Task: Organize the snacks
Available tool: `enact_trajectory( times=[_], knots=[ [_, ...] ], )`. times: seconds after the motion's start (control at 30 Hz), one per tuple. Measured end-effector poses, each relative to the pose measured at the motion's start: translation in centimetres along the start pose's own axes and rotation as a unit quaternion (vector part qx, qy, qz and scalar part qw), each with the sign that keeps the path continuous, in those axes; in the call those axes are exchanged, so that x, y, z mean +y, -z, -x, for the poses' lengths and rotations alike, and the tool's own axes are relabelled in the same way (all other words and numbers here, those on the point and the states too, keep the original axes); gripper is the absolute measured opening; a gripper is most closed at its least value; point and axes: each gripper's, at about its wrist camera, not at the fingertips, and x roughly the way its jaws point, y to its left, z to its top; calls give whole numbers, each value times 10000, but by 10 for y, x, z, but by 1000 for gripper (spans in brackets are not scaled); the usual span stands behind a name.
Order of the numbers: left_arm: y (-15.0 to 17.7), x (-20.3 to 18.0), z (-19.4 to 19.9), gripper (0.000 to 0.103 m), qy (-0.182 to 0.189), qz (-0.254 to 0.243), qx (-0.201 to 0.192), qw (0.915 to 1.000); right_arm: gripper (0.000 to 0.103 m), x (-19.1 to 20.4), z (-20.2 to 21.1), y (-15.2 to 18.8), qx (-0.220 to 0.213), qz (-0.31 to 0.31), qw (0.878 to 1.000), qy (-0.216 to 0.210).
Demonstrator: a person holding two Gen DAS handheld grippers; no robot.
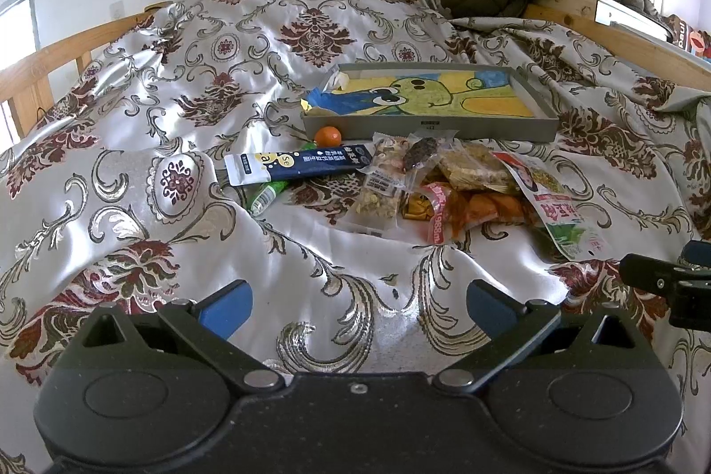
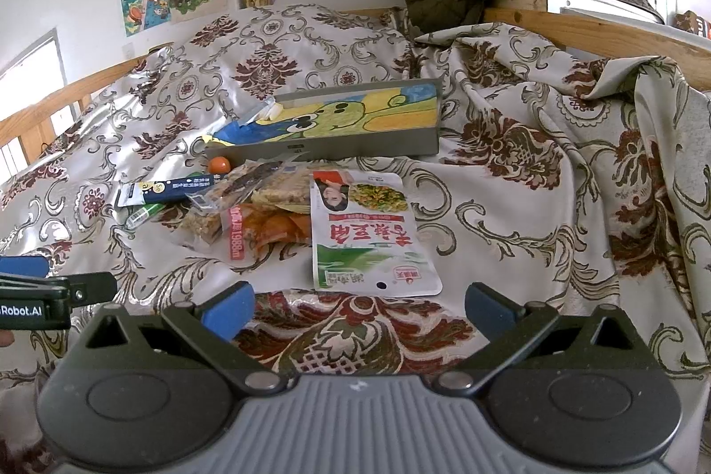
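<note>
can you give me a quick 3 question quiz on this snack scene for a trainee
1. True or false: the small orange fruit lies inside the grey tray.
2. Multiple choice: the big white and green snack pouch lies nearest which gripper? A) left gripper B) right gripper C) neither, it is in the tray
3. Fill in: the dark blue packet lies partly over a ____ tube.

Key
1. False: it sits on the bedcover just outside the tray's front left corner.
2. B
3. green
</note>
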Motion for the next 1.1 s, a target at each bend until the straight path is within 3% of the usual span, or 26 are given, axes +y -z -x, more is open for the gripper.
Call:
enact_trajectory(
  times=[1.1],
  knots=[
    [2, 0, -1, 102, 27, 16, -22, 10000, 103, 3, 1, 2, 1, 12, 10000, -3]
  ],
)
